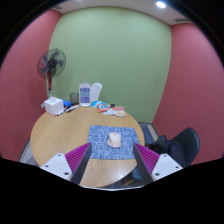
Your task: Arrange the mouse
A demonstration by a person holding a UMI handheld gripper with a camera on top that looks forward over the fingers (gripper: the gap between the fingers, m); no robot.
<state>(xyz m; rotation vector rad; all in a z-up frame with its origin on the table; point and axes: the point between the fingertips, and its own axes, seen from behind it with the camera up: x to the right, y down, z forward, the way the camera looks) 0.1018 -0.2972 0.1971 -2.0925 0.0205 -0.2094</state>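
- Two pink-padded fingers of the tool point(110, 160) stand spread wide, one at either side, with nothing between them; the tool hangs above the near edge of the table and pinches nothing.
- Beyond the fingers, a small pale, rounded computer mouse point(115, 139) rests on a blue-grey patterned rectangular mat point(110, 140), roughly at the mat's middle. Mouse and tool are well apart.
- Handling, as a judgement: the mouse is likely light, with a stiff, smooth plastic shell. A smooth curved shell may slip, so the hold should go across its two long flanks near mid-length, fingers low on the sides, not over the domed top or the buttons. Fragility appears low, though a hard squeeze on the buttons is best avoided.
- No cable can be made out; whether it is wireless cannot be told.
- The mat lies flat on the round light-wood table point(60, 135), near its front.
- At the far side of the table stand a white box point(52, 104), a pale blue-and-white container point(87, 94) and small mixed items, too small to identify.
- A black pedestal fan point(50, 68) stands behind the table; a black office chair point(180, 146) sits beside it.
- Writing and brands: none legible on mouse, mat or containers.
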